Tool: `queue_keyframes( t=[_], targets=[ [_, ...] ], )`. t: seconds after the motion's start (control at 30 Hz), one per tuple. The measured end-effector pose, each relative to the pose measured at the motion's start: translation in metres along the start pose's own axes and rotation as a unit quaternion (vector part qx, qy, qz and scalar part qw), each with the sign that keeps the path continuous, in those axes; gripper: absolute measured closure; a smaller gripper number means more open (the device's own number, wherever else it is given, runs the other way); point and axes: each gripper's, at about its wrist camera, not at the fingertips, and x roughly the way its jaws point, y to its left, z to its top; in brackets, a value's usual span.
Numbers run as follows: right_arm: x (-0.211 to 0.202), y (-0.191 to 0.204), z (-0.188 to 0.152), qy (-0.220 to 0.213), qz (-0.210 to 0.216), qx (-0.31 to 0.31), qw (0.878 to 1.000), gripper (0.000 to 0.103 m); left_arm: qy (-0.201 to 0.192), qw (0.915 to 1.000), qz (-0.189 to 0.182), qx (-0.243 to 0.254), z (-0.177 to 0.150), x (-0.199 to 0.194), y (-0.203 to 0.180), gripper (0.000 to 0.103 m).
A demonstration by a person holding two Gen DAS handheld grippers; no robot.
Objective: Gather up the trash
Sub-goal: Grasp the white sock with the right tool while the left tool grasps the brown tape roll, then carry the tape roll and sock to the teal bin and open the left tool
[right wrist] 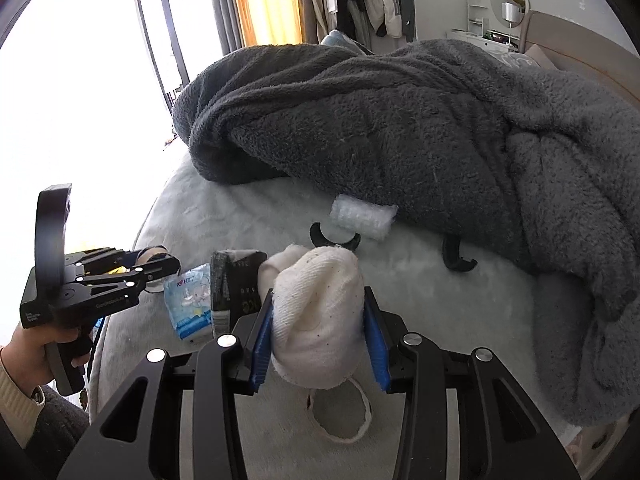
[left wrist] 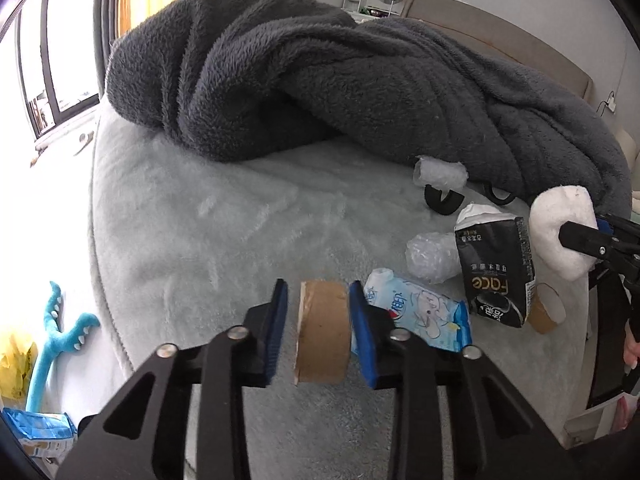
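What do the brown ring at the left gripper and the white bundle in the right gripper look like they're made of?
Brown ring: looks like cardboard, matte, with a raw layered edge; probably a spent tape core. White bundle: soft woven or knitted cloth, ribbed and lightly speckled, possibly a sock.

Black drink carton (left wrist: 496, 268): "Face" is showing in large letters (upside down in the left wrist view), with small unreadable characters above. Blue tissue pack (right wrist: 191, 300): print is showing, illegible.
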Motion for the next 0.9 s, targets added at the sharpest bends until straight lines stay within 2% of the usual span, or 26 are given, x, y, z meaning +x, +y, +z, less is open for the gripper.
queue_keyframes(
  t=[0.07,0.23,0.53,0.9],
  targets=[
    [0.001,0.002,0.003,-0.005,0.001,-0.002,1.000,0.062,0.000,1.0000,-0.002,0.004,0.001,-0.001,-0.001,0.081],
    [0.003,0.010,0.006,-0.008,0.010,-0.002,1.000,0.062,-0.007,0.9999,-0.007,0.013,0.002,-0.009,-0.004,0.081],
    [-0.011,0.047,0.017,-0.033,0.035,-0.015,0.999,0.062,-0.029,0.9995,0.009,0.004,-0.001,-0.039,0.009,0.081],
    [-0.026,0.115,0.010,-0.051,0.070,-0.035,0.996,0.062,-0.010,0.9993,0.037,-0.006,-0.037,-0.075,0.041,0.081]
  ],
)
